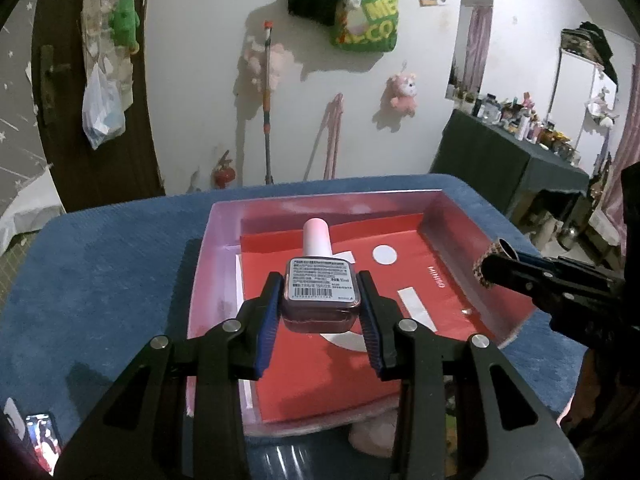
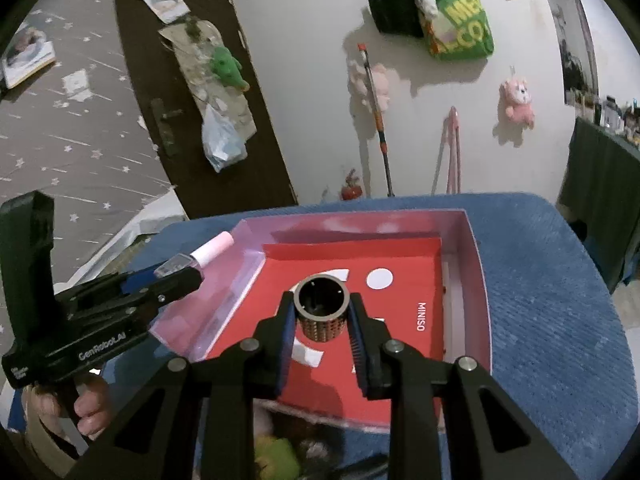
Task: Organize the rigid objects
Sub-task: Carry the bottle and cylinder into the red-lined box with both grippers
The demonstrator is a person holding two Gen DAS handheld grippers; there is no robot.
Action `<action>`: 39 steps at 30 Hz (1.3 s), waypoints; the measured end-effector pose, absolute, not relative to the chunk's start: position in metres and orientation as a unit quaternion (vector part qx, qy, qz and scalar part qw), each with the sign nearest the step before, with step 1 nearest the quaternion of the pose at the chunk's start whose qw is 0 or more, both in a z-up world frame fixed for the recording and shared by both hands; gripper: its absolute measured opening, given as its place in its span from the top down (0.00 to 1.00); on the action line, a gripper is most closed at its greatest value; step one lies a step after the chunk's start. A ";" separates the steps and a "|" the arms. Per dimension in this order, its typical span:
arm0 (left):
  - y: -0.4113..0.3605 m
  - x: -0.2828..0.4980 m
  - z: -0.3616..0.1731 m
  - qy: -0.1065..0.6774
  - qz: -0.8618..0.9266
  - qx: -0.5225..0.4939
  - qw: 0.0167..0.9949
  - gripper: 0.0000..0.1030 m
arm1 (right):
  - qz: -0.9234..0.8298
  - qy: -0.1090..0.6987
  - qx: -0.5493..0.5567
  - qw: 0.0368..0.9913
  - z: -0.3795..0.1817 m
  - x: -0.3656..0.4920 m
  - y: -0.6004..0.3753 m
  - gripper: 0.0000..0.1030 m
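My left gripper (image 1: 320,300) is shut on a nail polish bottle (image 1: 320,294) with a pink cap and a barcode label on its base, held above the red-lined shallow box (image 1: 452,296). My right gripper (image 2: 320,316) is shut on a small dark metal cylinder with a studded side (image 2: 322,310), held over the same box (image 2: 404,320). The right gripper and cylinder (image 1: 494,266) show at the right of the left wrist view. The left gripper with the bottle (image 2: 200,258) shows at the left of the right wrist view, over the box's left wall.
The box lies on a blue cushioned seat (image 1: 100,264) (image 2: 552,300). A phone (image 1: 40,440) lies at the seat's near left corner. Behind stand a white wall with hung bags and plush toys (image 1: 404,90), a brown door (image 1: 100,140) and a cluttered dark table (image 1: 520,144).
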State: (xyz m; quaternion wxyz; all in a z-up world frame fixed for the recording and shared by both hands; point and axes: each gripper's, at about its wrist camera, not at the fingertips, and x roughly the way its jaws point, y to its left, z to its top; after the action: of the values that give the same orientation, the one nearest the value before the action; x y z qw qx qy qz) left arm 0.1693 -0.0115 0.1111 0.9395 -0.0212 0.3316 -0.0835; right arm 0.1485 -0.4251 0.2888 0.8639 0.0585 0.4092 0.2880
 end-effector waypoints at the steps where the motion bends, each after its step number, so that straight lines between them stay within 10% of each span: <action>1: -0.012 0.173 0.108 0.335 -0.084 -0.022 0.938 0.66 | 0.283 0.414 0.056 0.863 0.284 0.155 -0.424 0.74; 39: -0.007 0.254 0.024 0.515 -0.072 -0.051 0.853 0.67 | 0.226 0.534 -0.002 0.815 0.197 0.218 -0.394 0.73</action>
State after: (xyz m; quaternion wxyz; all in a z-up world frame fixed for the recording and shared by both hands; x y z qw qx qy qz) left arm 0.2541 -0.0070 0.0238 0.8529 -0.0507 0.5145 -0.0723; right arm 0.2184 -0.3942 0.1970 0.8146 -0.0021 0.5341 0.2260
